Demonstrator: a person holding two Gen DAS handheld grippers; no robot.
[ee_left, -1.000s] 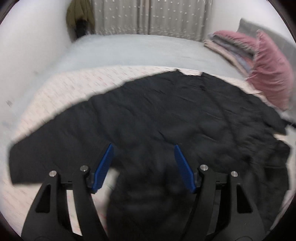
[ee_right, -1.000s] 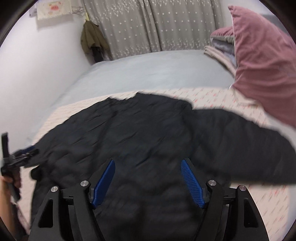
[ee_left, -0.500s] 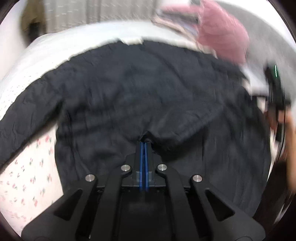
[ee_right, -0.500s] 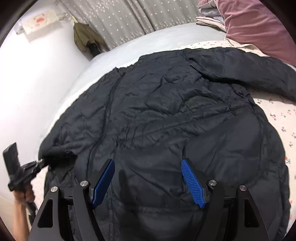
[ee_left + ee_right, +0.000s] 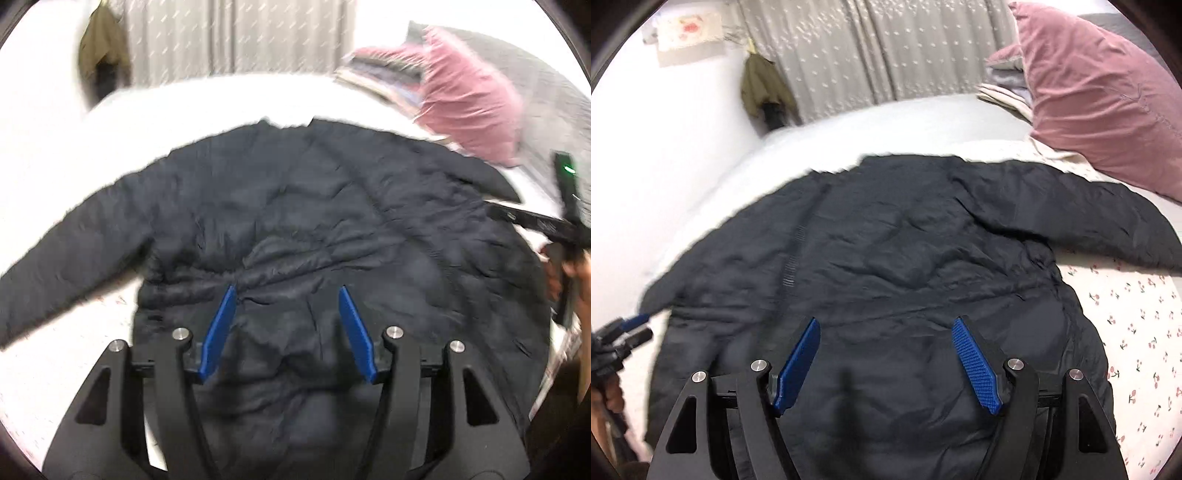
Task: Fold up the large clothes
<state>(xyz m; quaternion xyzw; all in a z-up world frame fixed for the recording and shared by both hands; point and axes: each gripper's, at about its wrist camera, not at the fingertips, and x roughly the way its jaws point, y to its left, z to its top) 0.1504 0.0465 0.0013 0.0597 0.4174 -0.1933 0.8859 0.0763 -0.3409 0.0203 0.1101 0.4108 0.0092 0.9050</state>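
Jacket (image 5: pixel 295 221), black and quilted, lies spread flat over the bed (image 5: pixel 221 96), covering most of both wrist views. Left wrist view, reading left to right: one sleeve (image 5: pixel 74 251) runs out toward 8 o'clock over the floral sheet (image 5: pixel 55 369); the body fills the centre; the collar edge sits at 12 o'clock against the plain grey bedding. Left gripper (image 5: pixel 288 332) is at 6 o'clock, low over the lower body of the jacket. Its blue pads (image 5: pixel 218 332) have just been opening and now stand apart; wrinkled cloth shows in the gap, but the pads do not press on it. Whether the tips touch the fabric cannot be told; the picture is blurred. At 3 o'clock the right gripper (image 5: pixel 535 221) enters from the edge, carried by a hand (image 5: pixel 576 284), its dark body over the jacket's right shoulder area.

Right wrist view, left to right: at 8 o'clock the left gripper shows small and blurred beside the jacket's edge, with a hand (image 5: pixel 609 397) below it. A zipper line (image 5: pixel 792 258) runs down the jacket at about 10 o'clock from centre. At 6 o'clock the right gripper's blue pads (image 5: pixel 975 369) are spread wide over the hem area, gripping nothing. The other sleeve (image 5: pixel 1089 218) extends toward 2 o'clock, its far end near a pink pillow (image 5: pixel 1100 92). Behind: grey dotted curtain (image 5: pixel 886 55) at 12 o'clock, olive garment (image 5: pixel 764 88) hanging at 11 o'clock.
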